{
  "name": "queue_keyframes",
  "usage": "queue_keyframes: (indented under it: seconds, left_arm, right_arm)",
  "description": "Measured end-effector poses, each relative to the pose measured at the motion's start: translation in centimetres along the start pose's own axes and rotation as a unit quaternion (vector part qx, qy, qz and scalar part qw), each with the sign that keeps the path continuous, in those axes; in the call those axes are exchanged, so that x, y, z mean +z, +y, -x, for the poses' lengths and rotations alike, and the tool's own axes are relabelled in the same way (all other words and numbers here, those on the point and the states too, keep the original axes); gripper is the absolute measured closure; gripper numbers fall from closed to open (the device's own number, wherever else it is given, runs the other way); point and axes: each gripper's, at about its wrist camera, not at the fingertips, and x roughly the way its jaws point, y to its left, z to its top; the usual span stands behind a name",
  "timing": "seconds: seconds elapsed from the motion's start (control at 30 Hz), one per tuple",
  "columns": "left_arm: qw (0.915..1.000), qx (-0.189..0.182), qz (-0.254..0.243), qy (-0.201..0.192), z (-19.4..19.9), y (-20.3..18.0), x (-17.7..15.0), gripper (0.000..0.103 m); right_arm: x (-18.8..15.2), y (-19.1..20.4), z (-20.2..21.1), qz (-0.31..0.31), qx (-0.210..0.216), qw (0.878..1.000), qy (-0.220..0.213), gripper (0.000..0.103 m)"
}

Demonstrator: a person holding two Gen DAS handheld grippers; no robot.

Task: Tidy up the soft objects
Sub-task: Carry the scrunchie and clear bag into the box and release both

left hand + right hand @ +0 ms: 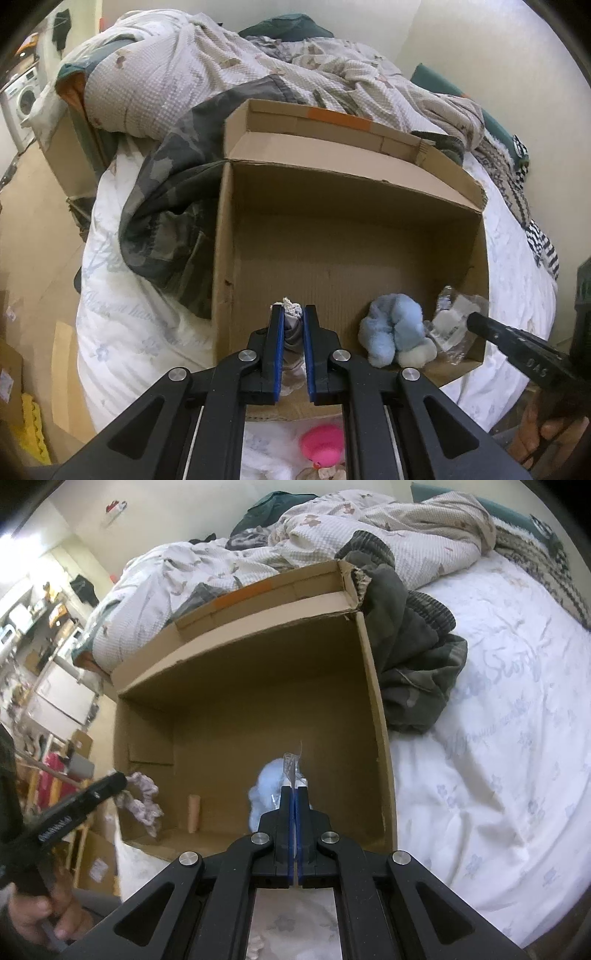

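Over the cardboard box (pixel 406 206), left gripper (pixel 293 314) clamping scrunchie (pixel 291 332)

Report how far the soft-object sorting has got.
Done: blue plush lies in the cardboard box. In hand: left gripper clamps a pale scrunchie; right gripper pinches clear plastic over the box. Left: pink toy on the bed.

Rumpled duvet (pixel 207 70), washing machine (pixel 22 99)

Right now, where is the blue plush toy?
The blue plush toy lies inside the cardboard box, near its front right corner, beside the clear plastic bag.
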Motion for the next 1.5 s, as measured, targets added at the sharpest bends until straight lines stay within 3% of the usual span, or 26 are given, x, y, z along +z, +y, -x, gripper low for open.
queue_keyframes:
  seconds: [0.57, 0.83, 0.93, 1.07, 1.23, 1.3, 1.4, 1.43, 1.5]
  left_arm:
    - [0.9994, 0.011, -0.018, 0.029, -2.1, -1.2, -1.1, 0.094]
    - [0.9986, 0.012, -0.020, 0.048, -3.0, -1.2, -1.4, 0.087]
    - [0.9984, 0.014, -0.019, 0.051, -3.1, -1.3, -1.6, 0.080]
    - [0.9988, 0.017, -0.020, 0.042, -2.8, -1.4, -1.5, 0.046]
    - [0.9987, 0.024, -0.029, 0.036, -2.6, -1.7, -1.4, 0.045]
    - [0.9986, 0.025, -0.029, 0.036, -2.6, -1.7, -1.5, 0.045]
    - [0.9986, 0.026, -0.031, 0.034, -2.5, -1.7, -1.4, 0.045]
    - [0.9986, 0.028, -0.031, 0.031, -2.3, -1.7, -1.4, 0.045]
    - [0.9987, 0.030, -0.031, 0.026, -2.1, -1.6, -1.3, 0.045]
  right_arm:
    - [-0.7, 0.9, -1.6, 0.033, -0.018, 0.999, 0.026, 0.100]
    - [-0.7, 1.1, -1.9, 0.032, -0.021, 0.999, 0.030, 0.100]
    - [-0.7, 1.1, -2.0, 0.033, -0.023, 0.999, 0.030, 0.100]
    - [-0.6, 1.2, -2.0, 0.033, -0.024, 0.999, 0.029, 0.099]
    - [-0.6, 1.1, -1.9, 0.028, -0.023, 0.999, 0.028, 0.097]
    - [-0.5, 1.1, -1.8, 0.029, -0.025, 0.999, 0.024, 0.091]
    - [-0.4, 1.0, -1.3, 0.025, -0.022, 0.999, 0.015, 0.057]
    - [-0.4, 1.0, -1.1, 0.023, -0.020, 1.000, 0.007, 0.038]
    - [-0.2, 1.1, -0.5, 0.021, -0.025, 0.999, -0.008, 0.033]
